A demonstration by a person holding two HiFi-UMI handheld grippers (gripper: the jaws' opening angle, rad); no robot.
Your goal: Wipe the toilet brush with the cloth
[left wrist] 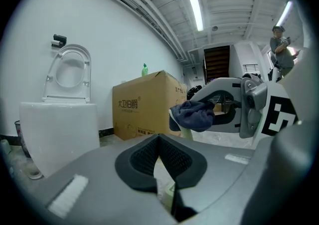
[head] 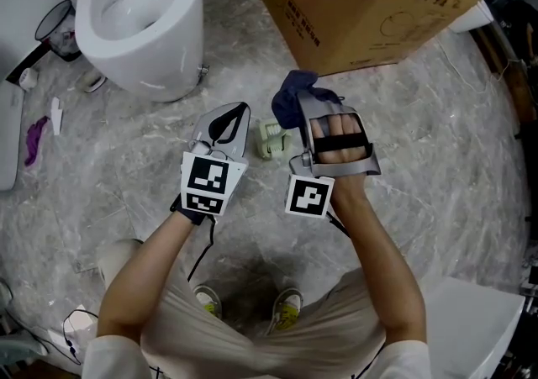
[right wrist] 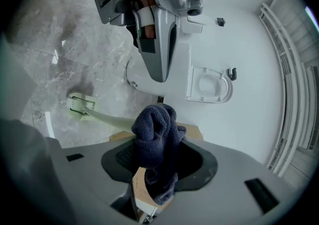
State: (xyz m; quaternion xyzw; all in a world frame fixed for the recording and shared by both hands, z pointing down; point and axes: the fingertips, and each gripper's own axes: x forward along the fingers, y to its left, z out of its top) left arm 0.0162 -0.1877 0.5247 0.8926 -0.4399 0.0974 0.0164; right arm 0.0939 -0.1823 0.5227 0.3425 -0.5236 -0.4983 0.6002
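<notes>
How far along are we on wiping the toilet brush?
Done: the right hand-held gripper is shut on the cloth, and the left hand-held gripper seems shut on the pale green toilet brush. In hand: the cloth sits at the brush's handle; contact is unclear. Left: the wiping itself, by the look of it.

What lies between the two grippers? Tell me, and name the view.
The pale green brush head lies between the left gripper and the right gripper, which holds the cloth. The head view shows it.
</notes>
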